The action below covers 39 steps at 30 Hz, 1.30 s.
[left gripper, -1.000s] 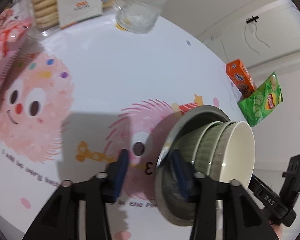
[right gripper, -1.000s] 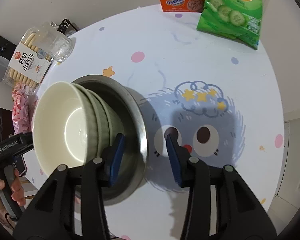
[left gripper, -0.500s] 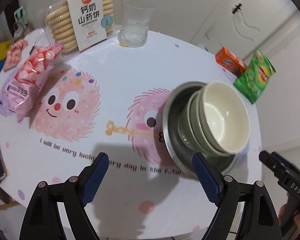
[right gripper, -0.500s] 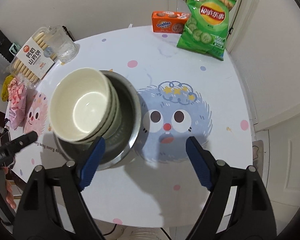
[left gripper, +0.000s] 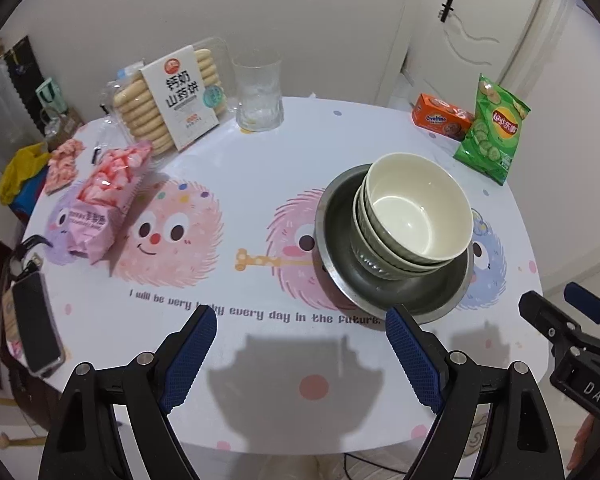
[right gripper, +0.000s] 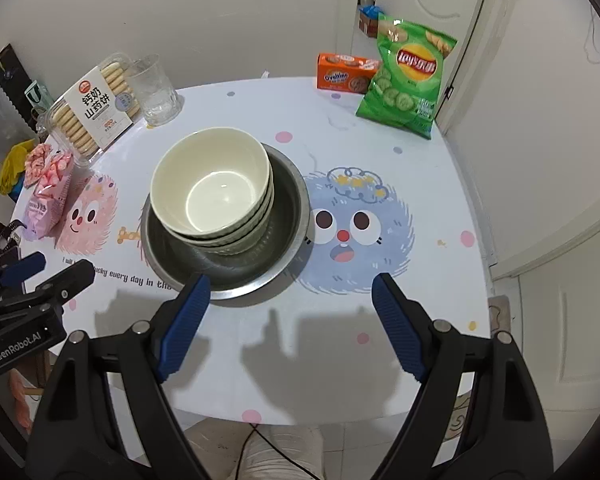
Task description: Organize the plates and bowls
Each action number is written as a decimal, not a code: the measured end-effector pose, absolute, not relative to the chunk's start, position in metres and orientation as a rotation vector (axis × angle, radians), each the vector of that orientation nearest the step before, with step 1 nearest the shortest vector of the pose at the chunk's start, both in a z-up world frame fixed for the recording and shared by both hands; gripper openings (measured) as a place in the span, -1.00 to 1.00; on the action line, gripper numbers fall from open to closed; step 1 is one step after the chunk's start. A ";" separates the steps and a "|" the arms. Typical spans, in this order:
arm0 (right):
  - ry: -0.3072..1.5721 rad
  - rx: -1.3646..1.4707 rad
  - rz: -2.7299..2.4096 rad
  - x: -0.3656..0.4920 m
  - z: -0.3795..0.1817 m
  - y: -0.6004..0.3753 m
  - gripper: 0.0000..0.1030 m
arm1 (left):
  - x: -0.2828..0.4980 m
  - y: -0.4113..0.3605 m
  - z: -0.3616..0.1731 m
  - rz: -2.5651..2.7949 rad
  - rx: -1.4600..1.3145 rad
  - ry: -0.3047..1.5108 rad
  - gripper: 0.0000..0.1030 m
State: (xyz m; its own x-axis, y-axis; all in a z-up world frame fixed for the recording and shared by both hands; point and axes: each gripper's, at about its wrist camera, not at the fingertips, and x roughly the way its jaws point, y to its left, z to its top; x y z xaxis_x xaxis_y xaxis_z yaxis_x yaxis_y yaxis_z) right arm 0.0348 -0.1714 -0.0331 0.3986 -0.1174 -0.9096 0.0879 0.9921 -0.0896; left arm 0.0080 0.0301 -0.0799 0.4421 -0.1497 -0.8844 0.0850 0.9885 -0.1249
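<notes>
A stack of pale green ribbed bowls with cream insides sits in a shallow metal dish on the cartoon-print table. My left gripper hovers open above the near table edge, left of the dish, nothing between its blue pads. My right gripper is also open and empty, raised over the dish's near rim. Each gripper shows in the other's view: the right gripper at the far right, the left gripper at the far left.
At the back left stand a biscuit pack and a glass tumbler. A pink snack bag lies at the left and a phone near the left edge. A green chips bag and orange box sit at the back right.
Both grippers went from narrow, at the dish's opposite rims, to wide open. They pulled back and upward, so the whole table now shows. The dish and bowls stay on the table.
</notes>
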 end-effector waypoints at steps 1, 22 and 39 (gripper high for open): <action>1.153 -0.037 -0.136 0.033 -0.032 -0.170 0.62 | 0.006 0.030 -0.078 -0.142 -0.071 1.099 0.71; 1.129 -0.106 -0.133 0.026 -0.018 -0.173 0.99 | -0.007 0.019 -0.066 -0.120 -0.059 1.094 1.00; 1.147 -0.033 -0.120 0.025 -0.018 -0.182 0.99 | -0.004 0.027 -0.068 -0.135 -0.117 1.121 1.00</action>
